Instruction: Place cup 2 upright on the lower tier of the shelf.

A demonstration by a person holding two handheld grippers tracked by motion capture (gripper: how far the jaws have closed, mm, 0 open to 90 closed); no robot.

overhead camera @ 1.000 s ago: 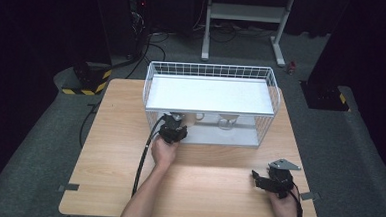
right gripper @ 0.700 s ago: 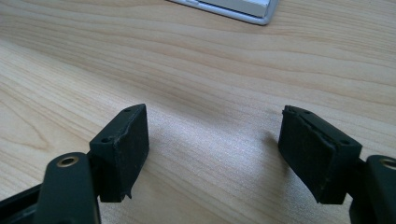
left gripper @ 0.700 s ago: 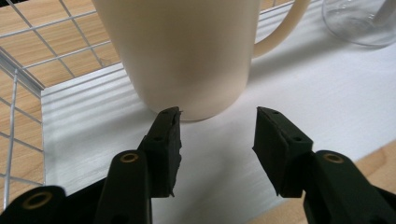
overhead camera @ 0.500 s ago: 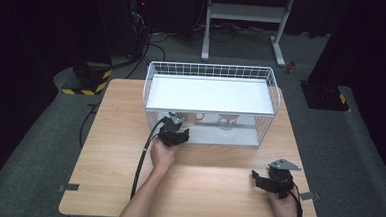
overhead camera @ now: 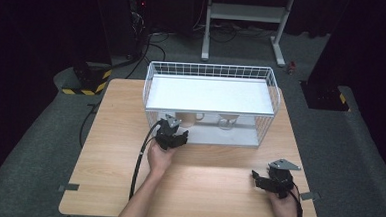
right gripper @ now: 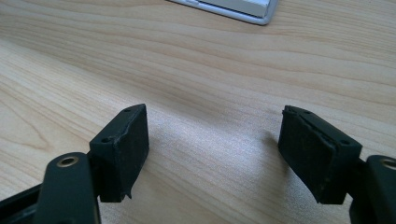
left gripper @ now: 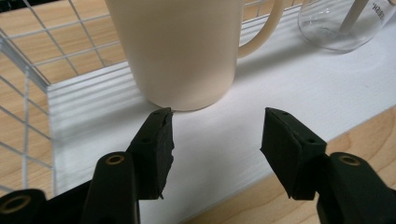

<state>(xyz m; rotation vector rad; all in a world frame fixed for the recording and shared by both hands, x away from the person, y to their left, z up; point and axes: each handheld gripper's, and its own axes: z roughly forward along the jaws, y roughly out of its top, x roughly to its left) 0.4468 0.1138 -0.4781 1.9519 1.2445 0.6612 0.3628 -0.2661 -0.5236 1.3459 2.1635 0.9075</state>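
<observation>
Jaws of our left gripper (left gripper: pixel 215 149) have just been opening, with nothing between them. We hold it low at the shelf's (left gripper: pixel 261 102) front edge. Just past it stands the cream mug (left gripper: pixel 182 51).

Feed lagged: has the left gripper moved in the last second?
Yes. The left gripper has backed slightly from the wire rack toward the table's near edge; its fingers have just been opening, nothing between them.
</observation>
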